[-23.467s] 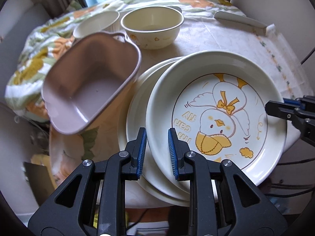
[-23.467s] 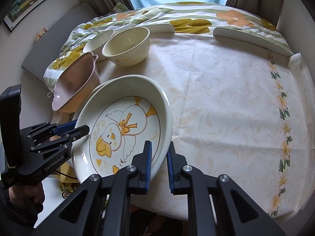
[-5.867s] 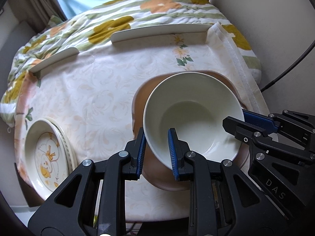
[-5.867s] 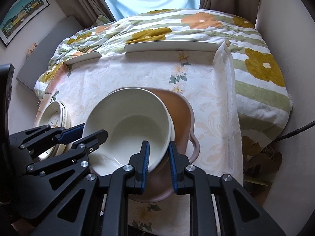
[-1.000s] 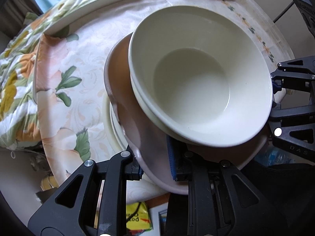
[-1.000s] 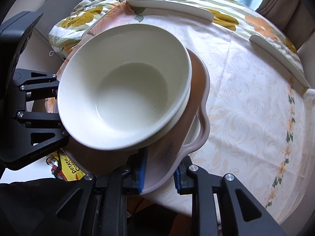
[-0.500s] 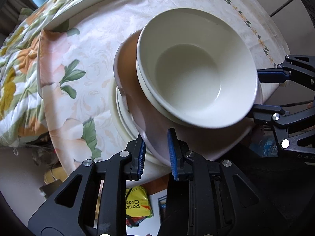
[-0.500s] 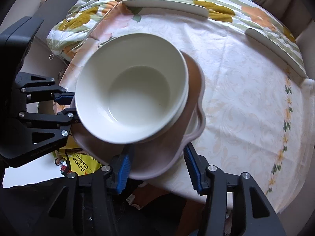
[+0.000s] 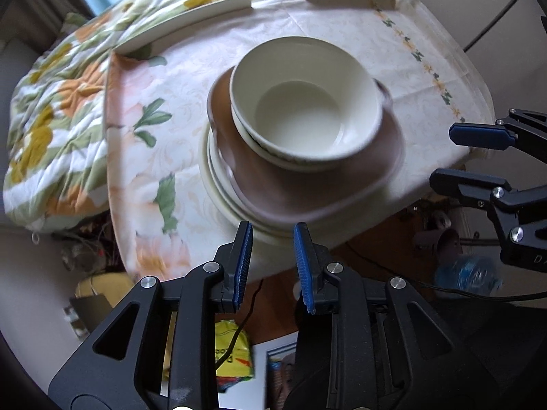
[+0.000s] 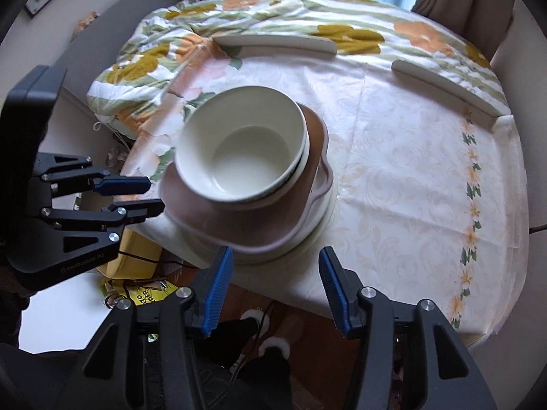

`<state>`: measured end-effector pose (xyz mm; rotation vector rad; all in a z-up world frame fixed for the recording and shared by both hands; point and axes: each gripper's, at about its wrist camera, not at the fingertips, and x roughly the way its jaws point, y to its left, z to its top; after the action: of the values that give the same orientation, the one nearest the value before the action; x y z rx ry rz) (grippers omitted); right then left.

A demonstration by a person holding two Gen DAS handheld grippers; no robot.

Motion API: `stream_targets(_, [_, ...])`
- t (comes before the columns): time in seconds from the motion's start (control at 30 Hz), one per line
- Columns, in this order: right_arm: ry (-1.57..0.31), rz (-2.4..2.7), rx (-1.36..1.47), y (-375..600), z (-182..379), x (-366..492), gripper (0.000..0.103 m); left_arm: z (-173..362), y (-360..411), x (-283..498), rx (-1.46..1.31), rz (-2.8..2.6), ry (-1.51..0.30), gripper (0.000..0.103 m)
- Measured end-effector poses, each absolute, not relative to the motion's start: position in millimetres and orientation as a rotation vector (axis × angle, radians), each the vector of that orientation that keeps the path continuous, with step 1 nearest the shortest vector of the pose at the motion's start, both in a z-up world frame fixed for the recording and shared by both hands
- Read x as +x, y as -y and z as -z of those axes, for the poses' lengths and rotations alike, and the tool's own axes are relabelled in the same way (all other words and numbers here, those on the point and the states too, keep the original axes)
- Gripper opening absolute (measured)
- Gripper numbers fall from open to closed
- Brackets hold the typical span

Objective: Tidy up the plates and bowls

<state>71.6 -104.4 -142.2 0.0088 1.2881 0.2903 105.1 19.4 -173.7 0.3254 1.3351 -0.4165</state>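
Note:
Two nested cream bowls (image 9: 304, 102) (image 10: 244, 147) sit in a pinkish-brown dish (image 9: 307, 184) (image 10: 253, 225), which rests on a stack of cream plates (image 9: 212, 171) (image 10: 324, 218) near the table's front edge. My left gripper (image 9: 272, 266) is open and empty, just off the near edge of the stack; it also shows in the right wrist view (image 10: 136, 194). My right gripper (image 10: 275, 294) is wide open and empty, back from the stack; it shows in the left wrist view (image 9: 471, 157) at the right.
The round table (image 10: 410, 157) has a floral cloth and white edge guards (image 10: 273, 42) at the back. A flowered quilt (image 9: 51, 119) lies at the left. The floor below holds a yellow packet (image 9: 236, 352) and cables.
Both grippers have let go of the brown dish and pulled back from the stack. The right gripper has opened wide. The dish with the bowls now rests on the plates.

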Motion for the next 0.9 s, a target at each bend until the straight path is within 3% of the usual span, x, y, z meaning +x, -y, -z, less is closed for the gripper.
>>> stream_targets(0.13, [-1.226,-0.291,0.025,115.9,124.7,45.7,0.048,141.7,-15.3,68.9,0.225,0.377,-1.253,0.022])
stream_targets(0.4, [-0.894,-0.163,0.015,140.6,26.8,-17.2,0.048,25.2,-10.0,-2.5,0.111,0.286,-0.84,0.022])
stream_targets(0.47, [-0.799,-0.119,0.045,147.1,0.9,-31.3,0.061,2.0,-11.6,-14.8,0.103,0.264,-0.75,0.023])
stream_targets(0.53, [-0.71,-0.085,0.075,151.8,-21.1,-44.9,0.091,-16.5,-12.7,-23.4,0.089,0.247,-0.683,0.035])
stream_targets(0.6, [-0.618,-0.028,0.082,154.0,-41.6,-58.9,0.093,-29.7,-17.7,-31.4,0.069,0.224,-0.62,0.103])
stream_targets(0.7, [-0.54,0.035,0.089,156.1,-56.2,-70.4,0.095,-49.5,-24.8,-53.0,0.034,0.205,-0.481,0.103])
stream_targets(0.77, [-0.512,0.063,0.086,154.8,-60.4,-74.3,0.102,-56.4,-26.9,-55.9,0.016,0.183,-0.464,0.103])
stream_targets(0.9, [-0.472,0.1,0.062,152.3,-62.8,-76.7,0.102,-58.1,-26.8,-59.1,-0.005,0.177,-0.436,0.103])
